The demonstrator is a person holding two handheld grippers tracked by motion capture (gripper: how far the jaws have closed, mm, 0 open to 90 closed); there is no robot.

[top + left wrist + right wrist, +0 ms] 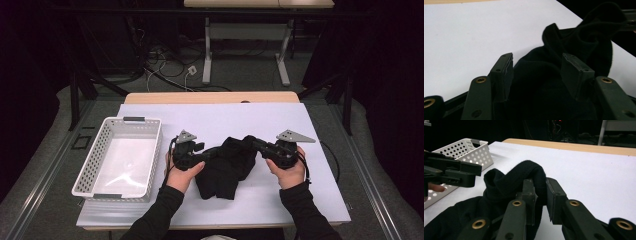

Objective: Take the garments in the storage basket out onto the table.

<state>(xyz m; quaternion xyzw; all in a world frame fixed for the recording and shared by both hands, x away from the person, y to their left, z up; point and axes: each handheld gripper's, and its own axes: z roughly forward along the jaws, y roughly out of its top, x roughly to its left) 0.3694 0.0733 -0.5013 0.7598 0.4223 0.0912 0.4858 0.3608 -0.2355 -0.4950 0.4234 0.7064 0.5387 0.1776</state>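
At frame center, the black cloth (226, 165) is lying between the half-open left claw (537, 72); the right claw (541, 195) is pinching its fold.

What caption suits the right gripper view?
Right gripper pinching a raised fold of black cloth over the white table, white basket behind.

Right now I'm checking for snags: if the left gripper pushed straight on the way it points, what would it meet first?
Most likely the black cloth: the left gripper has its jaws apart, the bunched fabric between them and rising just ahead. Depth beyond that fold is unclear.
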